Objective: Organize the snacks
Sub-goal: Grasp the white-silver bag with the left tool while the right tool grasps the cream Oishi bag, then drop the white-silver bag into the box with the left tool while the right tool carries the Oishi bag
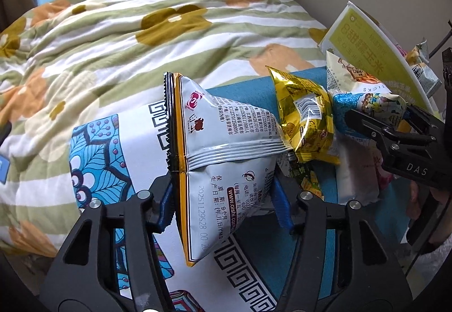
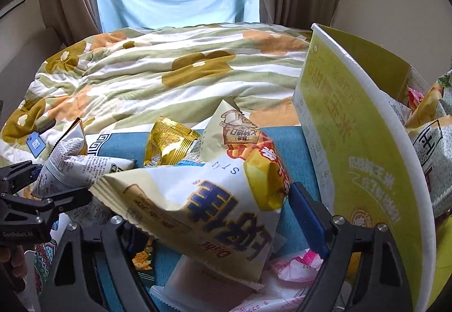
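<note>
While both grippers were busy at the snack pile, each one had a bag in it. The left gripper [image 1: 223, 199] was closed on a white snack bag [image 1: 226, 148], pinching it near its black zigzag edge, and the bag stuck up and away toward twelve o'clock in the left wrist view. The right gripper [image 2: 214, 216] was closed on a cream snack bag [image 2: 203, 199] with big blue letters, which lay tilted across its fingers.

Just beside the white bag, at about two o'clock, a gold snack bag [image 1: 305, 120] lay on the blue cloth [image 1: 245, 97], touching the white one. More small packs, pink and green, lay under the cream bag at about six o'clock in the right wrist view. The yellow-green box [image 2: 361, 159] stood open at about three o'clock, and some bags were already inside it. Behind it all was the flowery blanket [image 1: 113, 43] on the bed.

It looked like the step in hand was lifting bags out of the pile so they could go in the box. The job seemed partly done, since many snacks were not yet packed.

Next, the cream bag would likely need to go up over the box's tall white rim and then be let go inside. The bag was puffy and slippery, so the hold would need to be firm but gentle. The white bag would have to wait its turn or follow the same way.
</note>
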Tool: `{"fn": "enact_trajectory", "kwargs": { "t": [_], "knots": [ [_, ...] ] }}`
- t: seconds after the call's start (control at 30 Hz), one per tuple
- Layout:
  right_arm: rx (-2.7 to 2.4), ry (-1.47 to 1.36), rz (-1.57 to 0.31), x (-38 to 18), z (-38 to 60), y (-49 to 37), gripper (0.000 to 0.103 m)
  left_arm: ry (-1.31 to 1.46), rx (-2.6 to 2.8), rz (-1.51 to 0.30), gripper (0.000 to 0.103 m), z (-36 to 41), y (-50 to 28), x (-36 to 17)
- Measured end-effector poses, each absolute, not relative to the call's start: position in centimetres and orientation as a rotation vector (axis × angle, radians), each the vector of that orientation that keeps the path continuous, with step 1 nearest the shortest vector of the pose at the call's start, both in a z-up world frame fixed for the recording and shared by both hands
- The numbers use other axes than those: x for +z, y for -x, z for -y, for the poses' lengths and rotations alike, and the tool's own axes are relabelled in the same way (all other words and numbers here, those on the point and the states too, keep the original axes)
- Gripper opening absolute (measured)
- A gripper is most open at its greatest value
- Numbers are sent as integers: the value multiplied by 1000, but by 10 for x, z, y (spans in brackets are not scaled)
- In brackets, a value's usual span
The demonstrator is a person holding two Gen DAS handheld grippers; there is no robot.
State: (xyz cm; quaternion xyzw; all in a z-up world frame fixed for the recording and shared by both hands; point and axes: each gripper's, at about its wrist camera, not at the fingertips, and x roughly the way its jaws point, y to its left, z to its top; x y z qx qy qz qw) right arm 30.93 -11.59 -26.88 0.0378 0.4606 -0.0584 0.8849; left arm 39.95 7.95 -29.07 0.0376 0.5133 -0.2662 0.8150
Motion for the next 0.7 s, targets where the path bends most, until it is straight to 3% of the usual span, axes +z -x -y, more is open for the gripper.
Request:
{"fn": "enact_trajectory", "kwargs": {
  "t": [0.13,0.37,0.7],
  "knots": [
    [-120,-76,-960,-269,116,-309,81,-67,-550,-1090,52,-82,-398,-289],
    [-106,-63,-961,-269,116,-308,63,-70,-526,-1069,51,-90,-393,-285],
    [-105,-69,-918,-253,112,-298,59,-53,-499,-1003,51,-104,-383,-244]
  ]
}}
